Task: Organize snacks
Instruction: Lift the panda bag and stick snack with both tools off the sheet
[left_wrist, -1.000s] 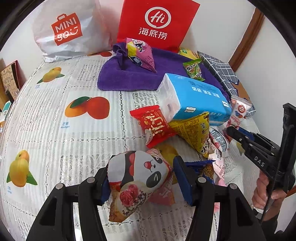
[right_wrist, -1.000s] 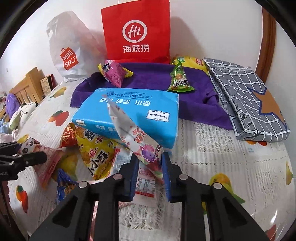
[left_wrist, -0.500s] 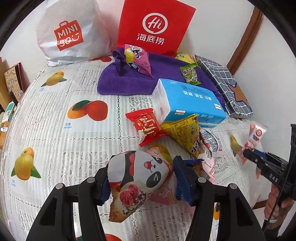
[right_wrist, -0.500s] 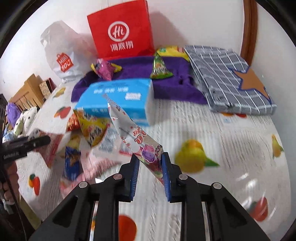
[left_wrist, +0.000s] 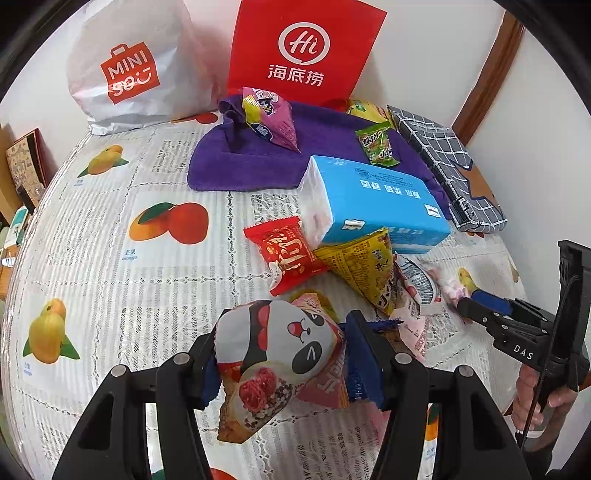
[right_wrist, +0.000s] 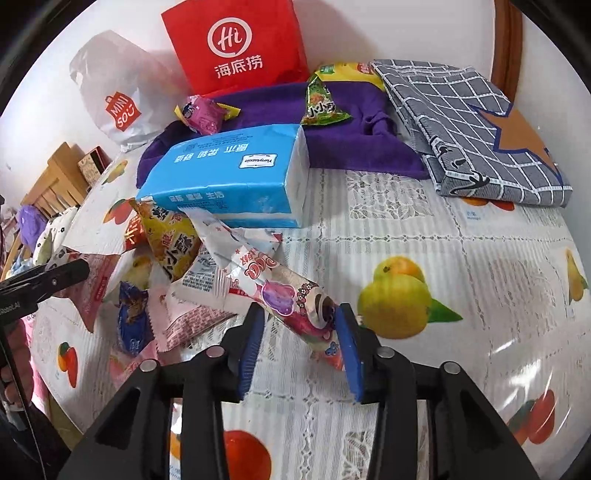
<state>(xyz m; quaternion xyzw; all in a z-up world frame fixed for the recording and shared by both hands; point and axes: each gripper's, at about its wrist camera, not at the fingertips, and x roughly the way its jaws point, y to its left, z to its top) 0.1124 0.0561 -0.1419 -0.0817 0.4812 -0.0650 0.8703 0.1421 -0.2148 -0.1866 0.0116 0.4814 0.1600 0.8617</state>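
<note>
My left gripper (left_wrist: 280, 354) is shut on a panda snack bag (left_wrist: 273, 354) and holds it above the table. My right gripper (right_wrist: 299, 343) has its jaws spread; a long pink-and-white snack packet (right_wrist: 273, 288) lies between them on the tablecloth. A heap of snacks lies by a blue tissue pack (left_wrist: 373, 199) (right_wrist: 229, 177): a red packet (left_wrist: 288, 254), a yellow packet (left_wrist: 369, 266) (right_wrist: 173, 240), a blue wrapper (right_wrist: 133, 317). A purple snack (left_wrist: 269, 118) and a green snack (left_wrist: 376, 144) (right_wrist: 321, 101) lie on a purple towel (left_wrist: 258, 162).
A red Hi paper bag (left_wrist: 303, 51) and a white Miniso bag (left_wrist: 125, 70) stand at the back wall. A folded grey checked cloth (right_wrist: 469, 125) lies at the back right. The table carries a fruit-print cloth (left_wrist: 110, 240). The right gripper shows in the left wrist view (left_wrist: 480, 306).
My right gripper has opened and the pink-and-white packet now lies flat on the cloth between its jaws. It moved back toward the snack heap. The left gripper still holds the panda bag.
</note>
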